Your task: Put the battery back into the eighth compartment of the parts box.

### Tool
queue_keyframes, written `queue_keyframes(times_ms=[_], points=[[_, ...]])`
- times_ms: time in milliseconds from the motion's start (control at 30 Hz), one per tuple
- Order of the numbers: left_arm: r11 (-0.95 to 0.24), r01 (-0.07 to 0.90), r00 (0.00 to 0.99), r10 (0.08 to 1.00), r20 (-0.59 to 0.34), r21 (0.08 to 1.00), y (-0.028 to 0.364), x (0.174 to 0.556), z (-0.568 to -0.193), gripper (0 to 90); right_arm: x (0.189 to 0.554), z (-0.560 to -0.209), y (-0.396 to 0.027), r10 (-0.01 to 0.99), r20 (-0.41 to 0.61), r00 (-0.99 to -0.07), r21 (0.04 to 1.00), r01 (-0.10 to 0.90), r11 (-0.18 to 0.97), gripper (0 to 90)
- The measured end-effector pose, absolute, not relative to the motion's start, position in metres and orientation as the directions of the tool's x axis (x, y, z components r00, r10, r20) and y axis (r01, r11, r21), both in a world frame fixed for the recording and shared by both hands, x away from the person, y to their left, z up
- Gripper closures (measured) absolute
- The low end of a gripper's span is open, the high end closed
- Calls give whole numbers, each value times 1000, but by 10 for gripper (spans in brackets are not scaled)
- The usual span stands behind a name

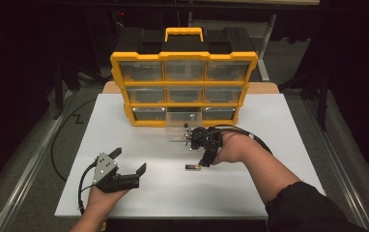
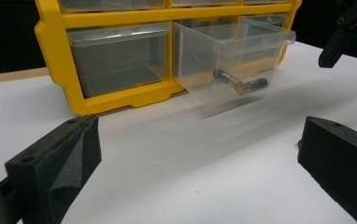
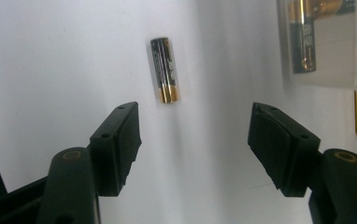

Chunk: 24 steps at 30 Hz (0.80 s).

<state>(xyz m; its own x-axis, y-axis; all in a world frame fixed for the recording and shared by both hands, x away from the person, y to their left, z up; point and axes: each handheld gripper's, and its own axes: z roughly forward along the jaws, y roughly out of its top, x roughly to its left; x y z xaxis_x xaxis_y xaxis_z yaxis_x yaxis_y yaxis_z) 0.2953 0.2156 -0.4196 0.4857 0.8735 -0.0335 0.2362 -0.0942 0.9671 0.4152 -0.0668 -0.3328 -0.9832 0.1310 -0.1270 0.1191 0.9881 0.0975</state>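
- Organizer (image 1: pixel 184 87): yellow frame with a black top and yellow handle, standing upright at the far middle of the white table (image 1: pixel 124 193); three rows of three clear drawers.
- Open drawer (image 1: pixel 182 126): the bottom-middle one, pulled out from the organizer toward the person. In the left gripper view it (image 2: pixel 232 56) juts past the yellow frame and holds a black-and-gold battery (image 2: pixel 240 83) lying on its floor.
- Loose battery (image 1: pixel 192 166): lies flat on the table in front of the organizer, nearer the person than the open drawer. In the right gripper view it (image 3: pixel 165 70) lies just beyond the jaw tips, in line with the gap between them, touching neither.
- Right gripper (image 1: pixel 201 163): held in front of the organizer, just beside the loose battery. Jaws spread wide, nothing between them, as seen in its own view (image 3: pixel 193 135).
- Left gripper (image 1: pixel 128 160): lies in the left hand (image 1: pixel 106 195), well in front of the organizer and off to its left. Jaws wide apart and empty; in its own view (image 2: pixel 200 154) they frame bare table facing the organizer.
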Motion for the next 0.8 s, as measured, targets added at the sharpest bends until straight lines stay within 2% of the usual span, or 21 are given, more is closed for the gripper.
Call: queue_keyframes(times_ms=[233,800], points=[[-94,235,486,873,-34,967,215,295,-420,4,413,-342,-72,143,-123,-982,100,131,986,297],[-95,237,488,872,-33,967,215,295,-420,4,406,-363,-78,158,-94,-983,105,148,983,247]])
